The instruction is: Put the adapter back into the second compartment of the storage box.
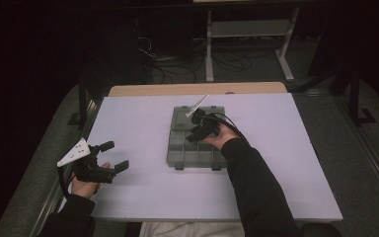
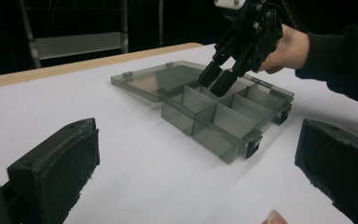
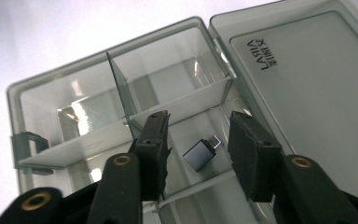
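Observation:
A smoky grey compartment box (image 1: 176, 154) lies open on the white table (image 1: 128, 118), its lid (image 1: 181, 117) folded flat toward the far side. My right gripper (image 1: 196, 134) dips into the box and stands open. In the right gripper view a small grey USB adapter (image 3: 200, 153) lies on the floor of one compartment between the spread fingers (image 3: 154, 140), which do not touch it. My left gripper (image 1: 115, 155) rests at the table's left edge, open and holding nothing, aimed at the box (image 2: 223, 119). The right gripper (image 2: 218, 79) also appears in the left gripper view.
The other compartments (image 3: 88, 112) that I can see hold nothing. A wooden strip (image 1: 197, 89) runs along the table's far edge. Beyond it stand a metal frame (image 1: 249, 29) and loose cables (image 1: 177, 64) on the dark floor.

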